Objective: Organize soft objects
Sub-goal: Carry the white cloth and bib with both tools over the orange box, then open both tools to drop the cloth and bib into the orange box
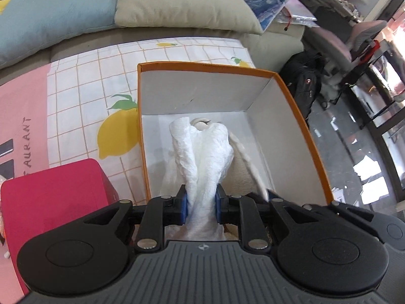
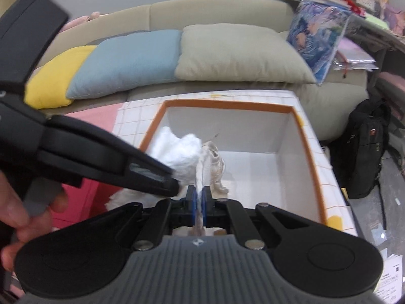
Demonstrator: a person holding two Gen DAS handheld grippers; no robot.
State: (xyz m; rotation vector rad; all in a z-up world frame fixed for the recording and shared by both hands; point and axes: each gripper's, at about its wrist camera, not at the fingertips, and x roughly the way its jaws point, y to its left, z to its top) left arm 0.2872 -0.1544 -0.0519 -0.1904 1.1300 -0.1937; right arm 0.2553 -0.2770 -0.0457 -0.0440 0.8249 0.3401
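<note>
Beige sofa [image 2: 217, 12] fills the background, with a yellow cushion [image 2: 53, 78], a blue cushion [image 2: 126, 60] and a grey-green cushion [image 2: 235, 53] lined along its seat. Before it stands the desk [image 1: 83, 81], covered in a grid-and-lemon cloth, with a pink mat [image 1: 22, 116] over its left portion.

I note an orange box [image 1: 316, 147] with white inner walls standing open toward the desk's right edge. A red box [image 1: 55, 197] sits just beside its near left corner.

My left gripper [image 1: 201, 206] has its jaws pinching a white crumpled towel [image 1: 202, 152], which hangs bunched over the box interior. Whether its lower end touches the box floor I cannot tell.

My right gripper [image 2: 199, 209] has its jaws pressed almost together on a thin strip of pale fabric belonging to a cream soft item [image 2: 215, 164], also held over the box interior. In the right wrist view the two soft pieces touch each other above the near left part of the box, and the left gripper reaches in from the left, motion-blurred.

A black backpack [image 2: 364, 152] stands on the floor off the desk's right edge.
</note>
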